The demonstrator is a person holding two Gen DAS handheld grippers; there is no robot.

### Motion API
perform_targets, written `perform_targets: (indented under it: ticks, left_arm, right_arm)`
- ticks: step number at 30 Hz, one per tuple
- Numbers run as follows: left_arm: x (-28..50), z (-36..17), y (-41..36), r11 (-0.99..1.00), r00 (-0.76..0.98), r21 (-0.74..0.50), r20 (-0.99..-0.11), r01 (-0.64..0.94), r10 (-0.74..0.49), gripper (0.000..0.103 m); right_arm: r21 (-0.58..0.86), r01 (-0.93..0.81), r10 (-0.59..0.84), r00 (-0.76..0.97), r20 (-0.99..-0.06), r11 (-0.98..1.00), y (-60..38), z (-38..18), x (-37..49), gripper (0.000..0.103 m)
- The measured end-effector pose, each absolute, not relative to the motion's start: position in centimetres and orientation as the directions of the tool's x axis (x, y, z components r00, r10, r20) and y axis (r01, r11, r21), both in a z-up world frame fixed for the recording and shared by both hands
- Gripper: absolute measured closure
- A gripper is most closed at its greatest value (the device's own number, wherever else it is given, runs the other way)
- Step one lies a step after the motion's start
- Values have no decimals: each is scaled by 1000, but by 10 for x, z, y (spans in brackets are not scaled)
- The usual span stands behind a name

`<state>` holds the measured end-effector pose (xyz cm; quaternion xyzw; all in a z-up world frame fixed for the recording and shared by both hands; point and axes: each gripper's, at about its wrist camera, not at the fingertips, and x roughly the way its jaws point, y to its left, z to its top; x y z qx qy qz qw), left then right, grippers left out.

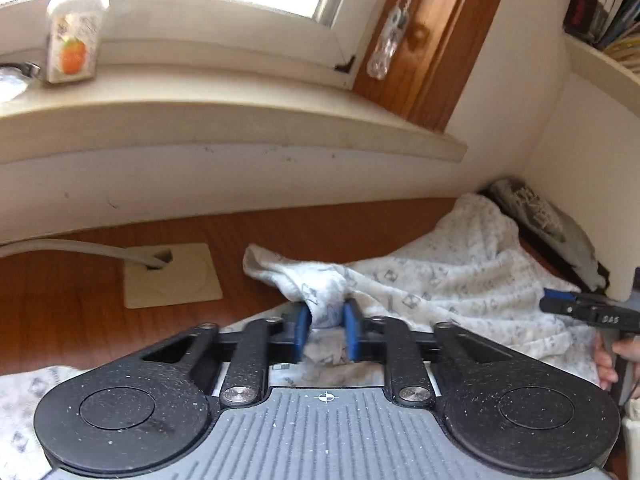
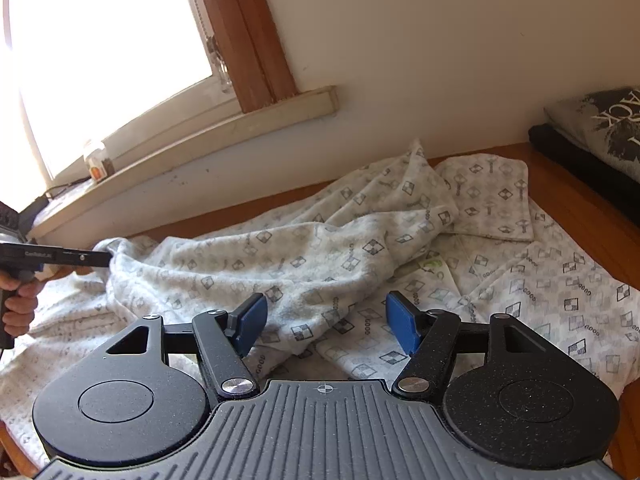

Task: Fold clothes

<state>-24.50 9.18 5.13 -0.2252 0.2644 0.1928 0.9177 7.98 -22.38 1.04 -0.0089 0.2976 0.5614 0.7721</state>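
Note:
A white garment (image 1: 460, 276) with a grey checked-diamond print lies crumpled on the wooden table (image 1: 100, 300). My left gripper (image 1: 328, 320) is shut on a bunched fold of it, and the cloth fills the gap between the blue pads (image 1: 304, 326). In the right wrist view the garment (image 2: 320, 240) spreads across the table, a collar-like flap at the far right. My right gripper (image 2: 328, 316) hovers just above its middle, jaws open, nothing pinched. The left gripper (image 2: 96, 258) shows at the left edge of that view, its tip in the cloth's corner, a hand on the handle.
A window sill (image 1: 240, 124) runs along the wall, with a small jar (image 1: 74, 40) on it. A beige cable plate (image 1: 172, 276) with a grey cable sits in the table. Folded dark and grey clothes (image 2: 600, 132) are stacked at the far right corner. Books stand on a shelf (image 1: 608, 4).

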Motion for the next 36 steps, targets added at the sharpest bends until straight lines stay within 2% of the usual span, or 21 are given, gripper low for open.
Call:
perform_targets:
  ticks: [4, 9, 15, 16, 20, 23, 26, 30, 34, 36]
  left_arm:
    - [-279, 74, 80, 828, 793, -296, -550, -477, 260, 97]
    - [-342, 103, 68, 825, 791, -256, -519, -505, 323, 97]
    - [-380, 82, 61, 802, 733, -241, -600, -547, 319, 95]
    - [-383, 76, 62, 796, 722, -241, -615, -555, 317, 91]
    - [-386, 65, 71, 783, 710, -234, -618, -576, 338, 65]
    - [-382, 70, 87, 774, 729, -251, -583, -581, 359, 52]
    - [-363, 71, 104, 776, 738, -256, -570, -576, 360, 45]
    - [-328, 54, 121, 789, 728, -277, -623, -548, 287, 44]
    - [-306, 43, 128, 799, 714, -239, -632, -552, 303, 44]
    - [-304, 41, 129, 795, 719, -248, -624, -554, 306, 49]
  right_arm:
    - [379, -848, 882, 192, -430, 370, -232, 9, 86, 37]
    - [393, -841, 886, 195, -420, 371, -234, 10, 89, 33]
    - [401, -839, 890, 192, -415, 368, -236, 12, 92, 31]
    - [400, -839, 888, 191, -417, 369, -235, 12, 92, 31]
    - [392, -841, 882, 189, -431, 372, -233, 14, 93, 30]
    - [389, -842, 880, 189, -437, 374, -232, 14, 93, 30]
    - [389, -842, 878, 187, -441, 374, -232, 15, 95, 30]
    - [387, -842, 878, 189, -441, 376, -232, 15, 95, 30]
    - [387, -841, 878, 191, -439, 377, -232, 15, 94, 29]
    - [390, -841, 879, 190, -437, 376, -233, 15, 95, 29]
